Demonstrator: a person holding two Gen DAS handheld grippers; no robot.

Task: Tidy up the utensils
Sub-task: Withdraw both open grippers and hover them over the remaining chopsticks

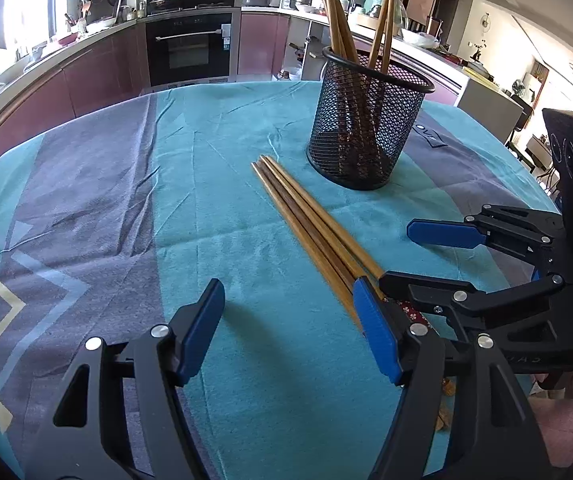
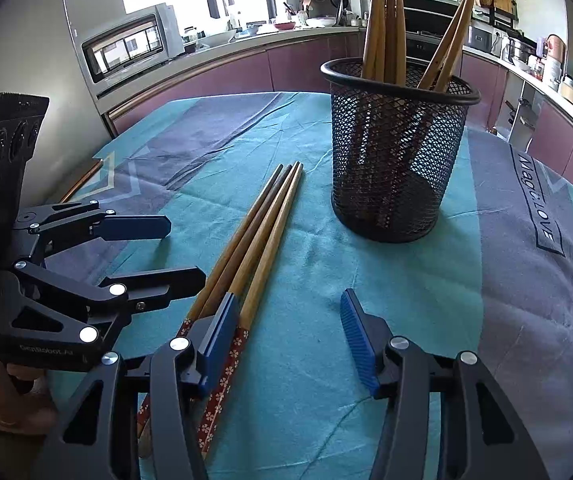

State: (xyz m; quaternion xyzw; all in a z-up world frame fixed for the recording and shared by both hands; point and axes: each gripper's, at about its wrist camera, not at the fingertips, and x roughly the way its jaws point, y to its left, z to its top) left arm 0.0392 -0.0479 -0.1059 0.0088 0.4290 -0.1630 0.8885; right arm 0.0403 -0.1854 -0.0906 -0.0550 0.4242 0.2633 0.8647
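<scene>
A teal and grey-purple cloth (image 1: pixel 226 208) covers the table. A black mesh cup (image 1: pixel 366 128) holds upright wooden chopsticks (image 1: pixel 338 20). Loose brown wooden chopsticks (image 1: pixel 306 220) lie beside it, between the left gripper (image 1: pixel 290 320) and right gripper (image 2: pixel 286 332), both with jaws apart, gripping nothing.

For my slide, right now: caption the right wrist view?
Open right gripper beside loose chopsticks on teal cloth, mesh holder behind.
</scene>
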